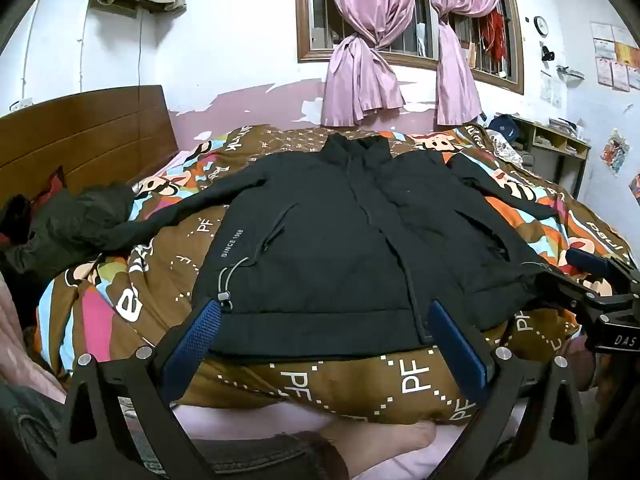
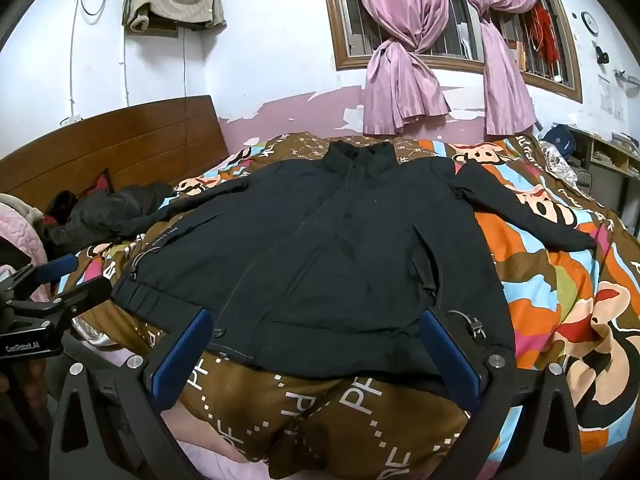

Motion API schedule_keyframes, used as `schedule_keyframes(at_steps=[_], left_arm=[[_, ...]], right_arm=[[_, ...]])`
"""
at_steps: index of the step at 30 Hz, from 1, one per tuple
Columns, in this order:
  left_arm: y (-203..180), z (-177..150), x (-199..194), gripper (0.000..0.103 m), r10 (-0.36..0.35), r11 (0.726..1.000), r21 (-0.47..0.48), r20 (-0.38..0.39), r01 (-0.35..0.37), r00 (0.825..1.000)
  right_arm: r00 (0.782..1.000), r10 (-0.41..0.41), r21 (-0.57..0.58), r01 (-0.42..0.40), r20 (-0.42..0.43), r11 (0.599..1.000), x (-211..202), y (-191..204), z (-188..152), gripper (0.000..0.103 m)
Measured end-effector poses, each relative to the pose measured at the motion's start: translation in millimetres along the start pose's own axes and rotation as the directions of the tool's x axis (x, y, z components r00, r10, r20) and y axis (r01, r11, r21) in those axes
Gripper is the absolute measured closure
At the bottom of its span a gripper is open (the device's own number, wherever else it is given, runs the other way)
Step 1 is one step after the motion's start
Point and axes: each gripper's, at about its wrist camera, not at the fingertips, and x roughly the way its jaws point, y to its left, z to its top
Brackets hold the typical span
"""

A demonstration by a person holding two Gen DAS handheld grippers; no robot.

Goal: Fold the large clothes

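Note:
A black zip jacket (image 1: 340, 232) lies spread flat, front up, on the bed, collar toward the far wall and both sleeves stretched out sideways; it also shows in the right wrist view (image 2: 340, 248). My left gripper (image 1: 324, 312) is open and empty, its blue fingers over the jacket's near hem on its left half. My right gripper (image 2: 316, 322) is open and empty, over the hem on its right half. Each gripper shows at the edge of the other's view: the right gripper (image 1: 600, 280) and the left gripper (image 2: 52, 288).
The bed carries a brown patterned quilt (image 1: 320, 384) with cartoon prints. A dark bundle of clothes (image 1: 68, 220) lies by the wooden headboard (image 1: 80, 136). A window with pink curtains (image 1: 360, 60) is behind. A shelf (image 1: 560, 144) stands at the right.

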Motion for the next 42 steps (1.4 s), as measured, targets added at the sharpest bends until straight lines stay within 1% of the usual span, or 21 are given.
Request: schedule_keyframes(at_steps=[42], left_arm=[[-0.2,0.4,-0.1,0.002,0.002,1.0,-0.001,0.001,-0.002,1.0]], right_arm=[[1.0,-0.002,0.003,0.002,-0.005,1.0,1.5,-2.0,-2.3,0.0]])
